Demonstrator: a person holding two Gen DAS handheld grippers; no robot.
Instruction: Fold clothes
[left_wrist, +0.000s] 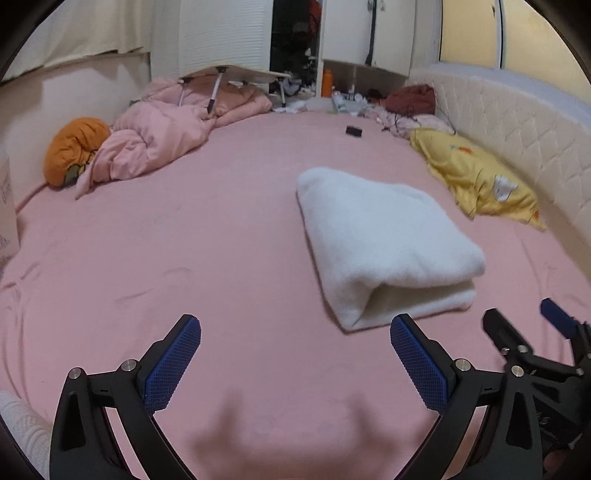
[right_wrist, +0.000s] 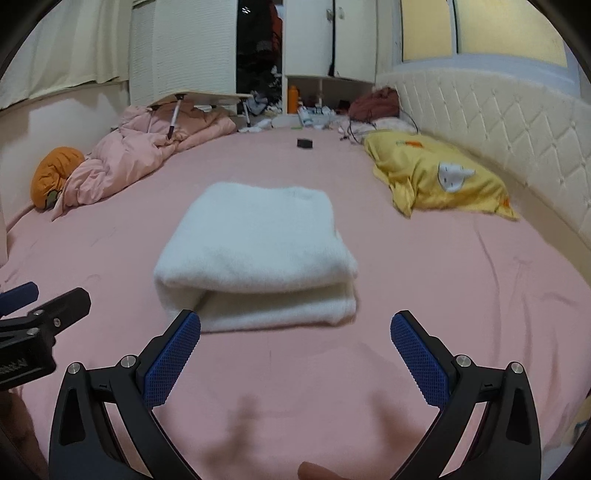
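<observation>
Both grippers, left gripper (left_wrist: 295, 363) and right gripper (right_wrist: 295, 363), hovering with jaws wide and gripping nothing, white garment (right_wrist: 258, 258) lying folded on the pink bed sheet (right_wrist: 443, 314) just ahead, probably risking snagging a layer and undoing that fold.

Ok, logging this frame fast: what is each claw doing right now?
Left claw: open, holding nothing, above the pink sheet.
Right claw: open, holding nothing, just short of the folded white garment.
</observation>
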